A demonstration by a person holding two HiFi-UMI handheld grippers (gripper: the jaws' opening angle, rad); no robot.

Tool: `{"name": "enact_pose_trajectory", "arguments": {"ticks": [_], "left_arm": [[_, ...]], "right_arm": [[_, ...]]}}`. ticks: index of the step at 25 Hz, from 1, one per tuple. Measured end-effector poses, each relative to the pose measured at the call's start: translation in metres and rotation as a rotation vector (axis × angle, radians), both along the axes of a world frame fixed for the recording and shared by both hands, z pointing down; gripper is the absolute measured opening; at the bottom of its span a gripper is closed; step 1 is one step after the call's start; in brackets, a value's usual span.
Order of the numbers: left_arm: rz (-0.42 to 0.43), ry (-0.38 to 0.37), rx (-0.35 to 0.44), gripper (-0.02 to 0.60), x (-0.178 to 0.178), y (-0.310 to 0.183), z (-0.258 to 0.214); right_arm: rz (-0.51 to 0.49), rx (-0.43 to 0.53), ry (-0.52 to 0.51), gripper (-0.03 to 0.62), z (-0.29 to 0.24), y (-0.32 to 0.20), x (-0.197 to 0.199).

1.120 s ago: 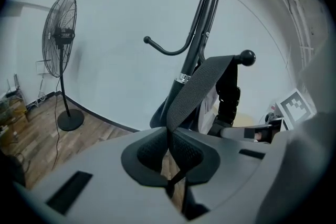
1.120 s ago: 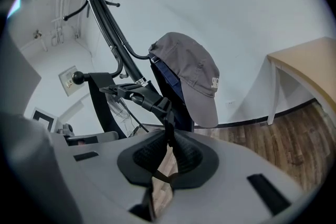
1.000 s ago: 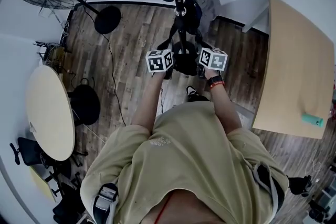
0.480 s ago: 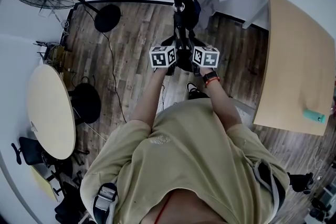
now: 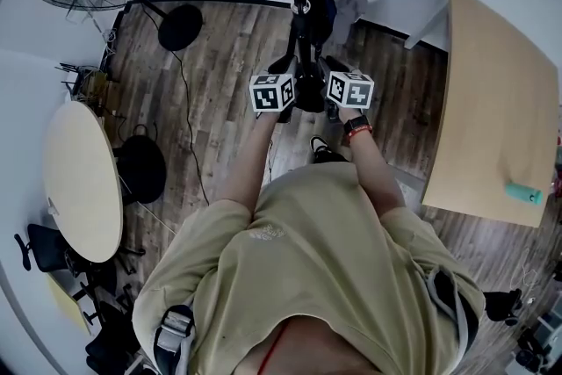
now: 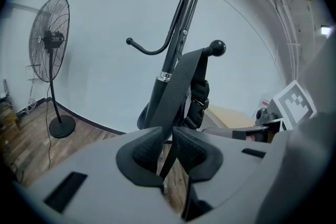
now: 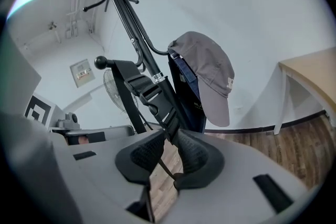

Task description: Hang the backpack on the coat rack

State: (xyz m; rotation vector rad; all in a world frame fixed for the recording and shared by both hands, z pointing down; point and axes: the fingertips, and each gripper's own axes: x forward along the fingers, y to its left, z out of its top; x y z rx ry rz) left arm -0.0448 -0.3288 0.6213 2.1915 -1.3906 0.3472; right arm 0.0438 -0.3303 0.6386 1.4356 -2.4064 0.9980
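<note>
Clamping backpack straps (image 6: 182, 78) tight in left claw (image 6: 169, 136) and right claw (image 7: 170, 139), both held forward side by side near the coat rack (image 6: 178, 34).

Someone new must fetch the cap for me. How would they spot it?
Find the black coat rack by the white wall. On its side toward the wooden table hangs the cap, over a dark blue item. It alone is grey and brimmed; the backpack strap beside it is black.
</note>
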Motion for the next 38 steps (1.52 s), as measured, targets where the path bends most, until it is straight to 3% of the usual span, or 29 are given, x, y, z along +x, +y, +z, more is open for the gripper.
{"name": "enact_pose_trajectory", "arguments": {"ticks": [13,26,38], "left_arm": [[-0.033,0.007,0.129,0.069,-0.023,0.031,-0.059],[-0.062,0.0,0.333,0.059,-0.034,0.069,-0.148],[-0.07,-0.033,0.408,0.027,-0.042,0.096,-0.164]], "right_arm": [[0.041,0.133,0.013,0.083,-0.067,0.028,0.012],[0.089,0.335,0.084,0.072,-0.152,0.062,0.033],[0.103,0.395,0.123,0.02,-0.166,0.085,0.034]]}}
